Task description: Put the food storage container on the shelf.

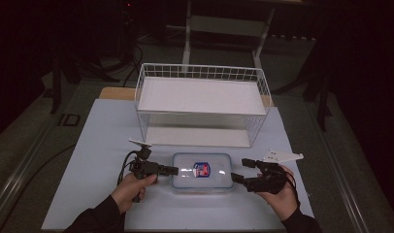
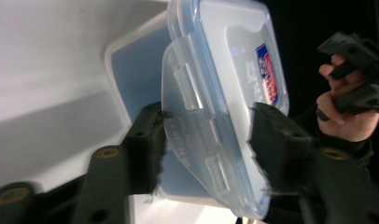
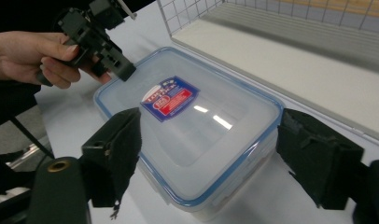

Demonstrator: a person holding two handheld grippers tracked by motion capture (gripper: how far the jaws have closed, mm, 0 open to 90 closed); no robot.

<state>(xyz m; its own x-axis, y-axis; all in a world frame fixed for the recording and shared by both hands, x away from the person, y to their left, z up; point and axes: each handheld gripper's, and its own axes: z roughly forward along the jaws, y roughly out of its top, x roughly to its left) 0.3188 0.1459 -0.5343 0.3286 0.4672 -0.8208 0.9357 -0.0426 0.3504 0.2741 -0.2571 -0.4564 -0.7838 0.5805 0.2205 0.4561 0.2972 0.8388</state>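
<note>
The left gripper [image 1: 172, 170] has its jaws pinched on the latch flap [image 2: 197, 140] at the left end of a clear plastic container [image 1: 203, 172]; in the left gripper view one black pad sits under the flap and the other presses on the lid's top, with the hinged flap caught between them. The right gripper [image 1: 239, 171] sits at the container's opposite end with its jaws spread apart, one at each side of the near corner, and in the right gripper view there is a gap between each pad and the plastic, so it holds nothing. The container lies flat on the pale table [image 1: 98, 145], near the front edge, between the two hands, its blue-rimmed lid [image 3: 192, 116] on and a red and blue label [image 3: 170, 99] facing up at the middle of it. The left hand [image 1: 133, 190] grasps its gripper from below and behind, and the right hand [image 1: 280, 191] cups the other gripper from underneath. Just behind the container, farther from the person, stands a white wire basket [image 1: 202, 104], open at the top, with a white floor inside. The room around the table is dark, and the legs of a light-coloured frame [image 1: 188, 34] show beyond the basket.
</note>
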